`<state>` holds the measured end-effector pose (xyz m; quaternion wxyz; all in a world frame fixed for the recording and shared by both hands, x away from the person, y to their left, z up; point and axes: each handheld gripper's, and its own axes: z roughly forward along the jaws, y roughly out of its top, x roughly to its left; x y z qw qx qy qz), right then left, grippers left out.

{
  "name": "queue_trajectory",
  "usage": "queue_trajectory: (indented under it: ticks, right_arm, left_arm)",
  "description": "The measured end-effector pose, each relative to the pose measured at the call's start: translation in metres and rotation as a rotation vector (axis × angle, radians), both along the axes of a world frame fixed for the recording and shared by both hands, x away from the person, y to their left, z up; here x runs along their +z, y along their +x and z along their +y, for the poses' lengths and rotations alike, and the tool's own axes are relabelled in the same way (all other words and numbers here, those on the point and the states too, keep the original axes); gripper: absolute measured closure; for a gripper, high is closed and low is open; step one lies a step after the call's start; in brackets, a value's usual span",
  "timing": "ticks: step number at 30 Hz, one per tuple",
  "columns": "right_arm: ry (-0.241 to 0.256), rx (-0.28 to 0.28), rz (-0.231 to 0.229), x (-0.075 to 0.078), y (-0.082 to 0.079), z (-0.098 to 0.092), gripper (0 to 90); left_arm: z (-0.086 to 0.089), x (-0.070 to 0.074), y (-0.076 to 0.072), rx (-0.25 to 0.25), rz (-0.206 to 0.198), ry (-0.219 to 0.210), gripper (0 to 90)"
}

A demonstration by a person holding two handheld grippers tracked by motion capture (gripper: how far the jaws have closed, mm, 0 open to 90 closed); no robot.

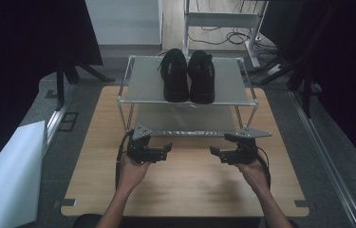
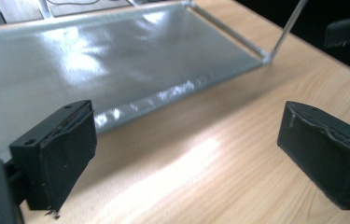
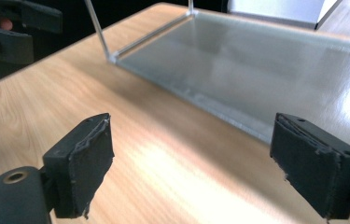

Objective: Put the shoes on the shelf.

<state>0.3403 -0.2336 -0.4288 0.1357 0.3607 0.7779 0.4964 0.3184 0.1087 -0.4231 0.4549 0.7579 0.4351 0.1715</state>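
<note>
Clearly we hold the left hand-held gripper (image 1: 168, 151) and right hand-held gripper (image 1: 215, 152) wide and empty, low over the worktop (image 1: 190, 185), facing each other, probably waiting; the shoes (image 1: 188, 76) stand together on the rack (image 1: 140, 85) top shelf, well apart.

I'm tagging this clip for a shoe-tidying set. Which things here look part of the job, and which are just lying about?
Probably part of the job:
black shoes
shoe rack
left gripper
right gripper

Just lying about:
white board
cables
</note>
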Motion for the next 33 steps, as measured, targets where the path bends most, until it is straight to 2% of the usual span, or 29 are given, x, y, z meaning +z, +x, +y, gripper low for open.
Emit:
queue_trajectory:
  ticks: [1, 2, 3, 6, 13, 14, 16, 19, 23, 26, 27, 29, 30, 33]
  right_arm:
    - [0.000, 0.000, 0.000, 0.000, 0.000, 0.000, 12.9]
    - [-0.006, 0.000, 0.005, -0.002, -0.001, 0.000, 12.8]
    - [-0.020, 0.003, 0.022, -0.011, -0.006, -0.001, 11.6]
    - [-0.033, -0.002, 0.030, -0.019, -0.011, -0.002, 10.1]
    - [-0.047, -0.001, 0.061, -0.034, -0.020, -0.006, 2.8]
    - [-0.062, 0.003, 0.072, -0.040, -0.025, -0.006, 0.0]
    - [-0.080, 0.004, 0.075, -0.043, -0.028, -0.007, 0.0]
    - [-0.105, 0.005, 0.069, -0.048, -0.034, -0.006, 0.0]
    - [-0.154, 0.017, 0.068, -0.055, -0.039, -0.004, 0.0]
    - [-0.173, 0.024, 0.072, -0.059, -0.041, -0.003, 0.0]
    - [-0.202, 0.032, 0.069, -0.065, -0.042, -0.001, 0.0]
    - [-0.212, 0.033, 0.067, -0.067, -0.043, 0.000, 0.0]
    - [-0.238, 0.046, 0.060, -0.074, -0.043, 0.002, 0.0]
    - [-0.270, 0.062, 0.060, -0.080, -0.043, 0.005, 0.0]
  left_arm:
    - [0.000, 0.000, 0.000, 0.000, 0.000, 0.000, 3.8]
    - [-0.001, -0.005, -0.003, -0.007, 0.008, 0.017, 3.8]
    - [-0.001, -0.010, -0.005, -0.012, 0.013, 0.042, 2.8]
    - [-0.001, -0.017, -0.010, -0.011, 0.019, 0.064, 2.6]
    - [0.000, -0.033, -0.023, -0.036, 0.038, 0.065, 2.5]
    - [0.001, -0.040, -0.028, -0.039, 0.046, 0.054, 2.4]
    - [0.002, -0.048, -0.034, -0.047, 0.054, 0.048, 2.4]
    - [0.001, -0.056, -0.040, -0.051, 0.060, 0.071, 1.1]
    - [-0.001, -0.063, -0.046, -0.060, 0.062, 0.079, 0.6]
    - [-0.004, -0.070, -0.050, -0.075, 0.073, 0.104, 0.4]
    - [-0.007, -0.075, -0.053, -0.085, 0.085, 0.118, 0.2]
    - [-0.007, -0.078, -0.053, -0.091, 0.094, 0.116, 0.0]
    - [-0.009, -0.083, -0.053, -0.095, 0.113, 0.119, 0.0]
    - [-0.011, -0.089, -0.053, -0.092, 0.121, 0.161, 0.0]
